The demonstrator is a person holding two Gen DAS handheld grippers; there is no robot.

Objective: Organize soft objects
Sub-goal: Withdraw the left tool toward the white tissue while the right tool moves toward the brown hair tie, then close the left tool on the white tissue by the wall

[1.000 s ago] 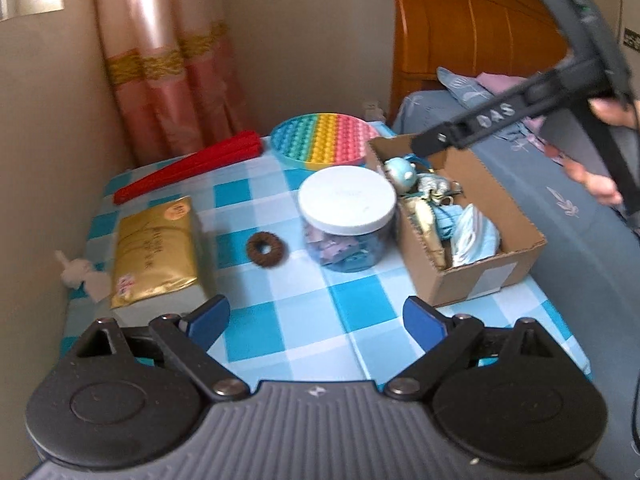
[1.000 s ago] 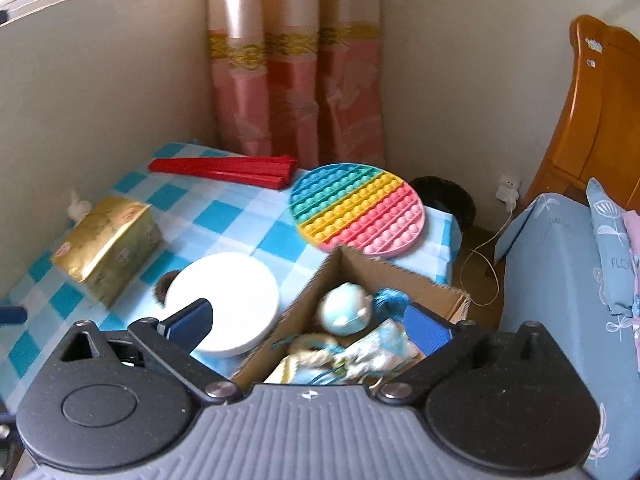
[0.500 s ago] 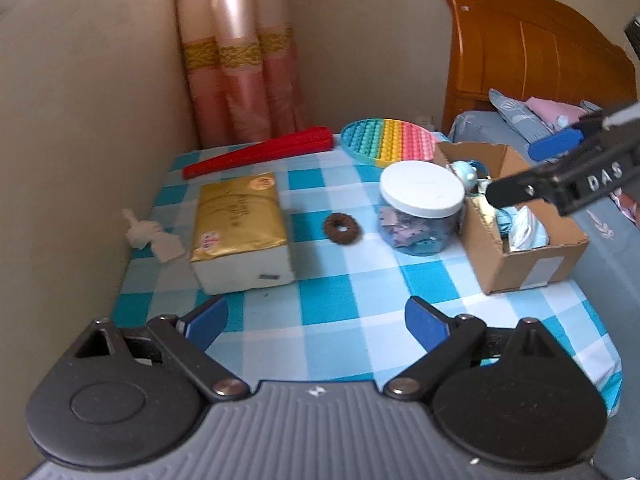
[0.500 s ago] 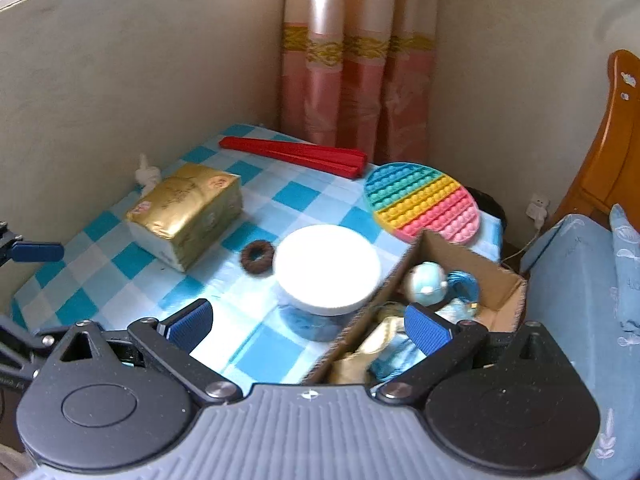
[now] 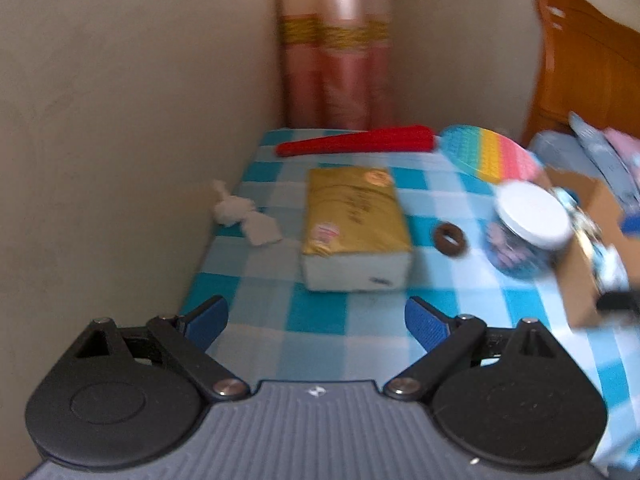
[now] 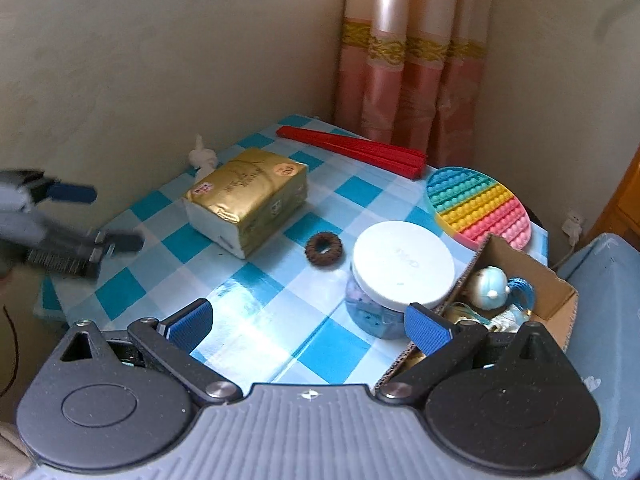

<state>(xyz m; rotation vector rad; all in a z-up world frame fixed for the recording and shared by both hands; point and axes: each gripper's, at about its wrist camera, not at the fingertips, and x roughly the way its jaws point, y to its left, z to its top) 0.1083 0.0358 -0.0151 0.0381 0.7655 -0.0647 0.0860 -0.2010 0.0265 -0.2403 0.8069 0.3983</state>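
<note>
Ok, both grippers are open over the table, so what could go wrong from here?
The scrunchie lies close to the jar; wide-open fingers coming down on it might knock the jar toward the box.
The left view is motion-blurred, so aiming the left gripper now could miss.
The crumpled tissue sits at the table edge against the wall; a nudge might drop it out of reach.

You see the brown scrunchie (image 6: 323,249) lying flat on the checked cloth between the gold tissue pack (image 6: 248,201) and white-lidded jar (image 6: 402,276)
</note>
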